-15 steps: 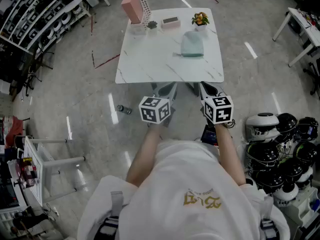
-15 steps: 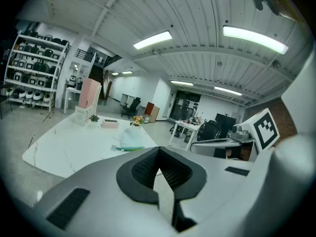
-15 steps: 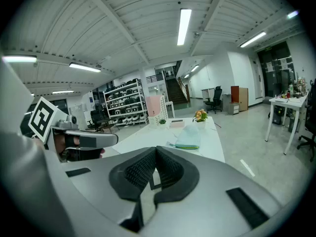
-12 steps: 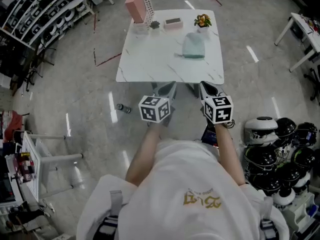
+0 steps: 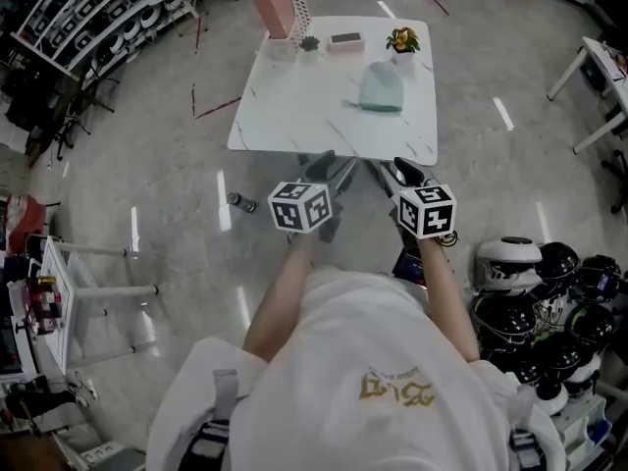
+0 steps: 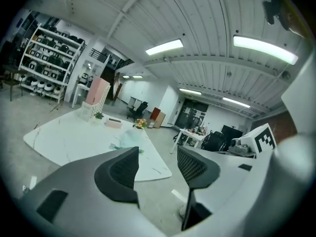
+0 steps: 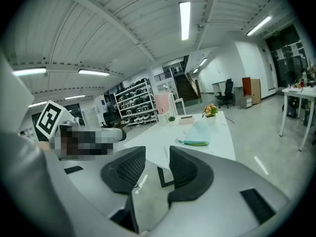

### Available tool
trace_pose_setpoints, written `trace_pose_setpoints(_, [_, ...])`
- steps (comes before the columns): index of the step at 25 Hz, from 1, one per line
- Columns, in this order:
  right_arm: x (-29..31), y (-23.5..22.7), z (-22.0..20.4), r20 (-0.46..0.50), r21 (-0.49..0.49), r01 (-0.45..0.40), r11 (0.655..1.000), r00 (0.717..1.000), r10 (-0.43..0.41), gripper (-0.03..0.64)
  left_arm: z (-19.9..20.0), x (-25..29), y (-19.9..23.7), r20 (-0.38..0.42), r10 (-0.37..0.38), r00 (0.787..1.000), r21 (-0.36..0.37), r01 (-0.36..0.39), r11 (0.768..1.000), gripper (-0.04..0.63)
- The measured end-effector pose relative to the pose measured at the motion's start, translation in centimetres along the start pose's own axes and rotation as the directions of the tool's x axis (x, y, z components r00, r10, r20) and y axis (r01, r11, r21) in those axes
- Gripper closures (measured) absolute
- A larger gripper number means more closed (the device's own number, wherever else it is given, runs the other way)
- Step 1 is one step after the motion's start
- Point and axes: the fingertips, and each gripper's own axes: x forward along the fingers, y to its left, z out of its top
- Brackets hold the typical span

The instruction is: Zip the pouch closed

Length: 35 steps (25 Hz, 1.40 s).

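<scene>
A pale teal pouch point(image 5: 380, 88) lies on the far right part of the white marble table point(image 5: 294, 116). Both grippers hang in the air in front of the table's near edge, well short of the pouch. My left gripper point(image 5: 329, 170) is open and holds nothing. My right gripper point(image 5: 394, 172) is also open, its jaws a little closer together. In the left gripper view the pouch point(image 6: 129, 141) shows beyond the open left gripper point(image 6: 157, 167). In the right gripper view the pouch point(image 7: 197, 134), with a coloured strip along its near edge, lies past the empty right gripper point(image 7: 157, 169).
At the table's far edge stand a pink box point(image 5: 275, 3), a small green plant point(image 5: 310, 43), a flat little case point(image 5: 344, 40) and a flower pot point(image 5: 403, 40). Helmets point(image 5: 549, 273) are piled on the floor at the right, shelves point(image 5: 78, 18) stand at the left, and a can point(image 5: 235, 201) lies on the floor.
The person and both grippers have edged a little closer to the table's near edge. The jaws look the same, and the pouch has not moved.
</scene>
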Motion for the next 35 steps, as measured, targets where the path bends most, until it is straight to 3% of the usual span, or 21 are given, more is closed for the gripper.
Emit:
trace_pose_setpoints(4, [-0.2, -0.1, -0.4, 0.006, 0.016, -0.008, 1.000, 1.000, 0.008, 0.426, -0.7, -0.3, -0.3, -0.017, 0.036, 0.999, 0.047, -0.035, 0.998, 0.336])
trace_pose_setpoints(9, [0.0, -0.3, -0.7, 0.001, 0.038, -0.011, 0.999, 1.000, 0.011, 0.428, -1.0, -1.0, 0.7, -0.017, 0.085, 0.996, 0.023, -0.084, 0.996, 0.342])
trace_pose_setpoints(14, [0.8, -0.5, -1.2, -0.007, 0.057, 0.008, 0.998, 1.000, -0.007, 0.428, -1.4, -1.0, 2.0, -0.039, 0.082, 0.996, 0.028, -0.081, 0.996, 0.347])
trace_pose_setpoints(20, [3.7, -2.2, -0.8, -0.020, 0.073, 0.066, 0.995, 0.998, -0.065, 0.429, -1.0, 1.8, 5.2, -0.073, 0.040, 0.997, 0.022, -0.039, 0.999, 0.350])
trace_pose_setpoints(27, [10.0, -5.1, 1.1, -0.050, 0.124, 0.174, 0.977, 0.984, -0.169, 0.430, 2.5, 7.9, 11.9, -0.128, -0.036, 0.991, 0.016, 0.039, 0.999, 0.348])
trace_pose_setpoints(31, [14.6, -6.2, 1.8, -0.094, 0.150, 0.220, 0.964, 0.974, -0.207, 0.430, 3.9, 11.6, 15.7, -0.185, -0.087, 0.979, 0.017, 0.091, 0.996, 0.347])
trace_pose_setpoints(35, [18.3, -7.1, 2.4, -0.120, 0.175, 0.279, 0.944, 0.958, -0.261, 0.430, 4.7, 14.9, 18.6, -0.264, -0.134, 0.955, 0.069, 0.157, 0.985, 0.345])
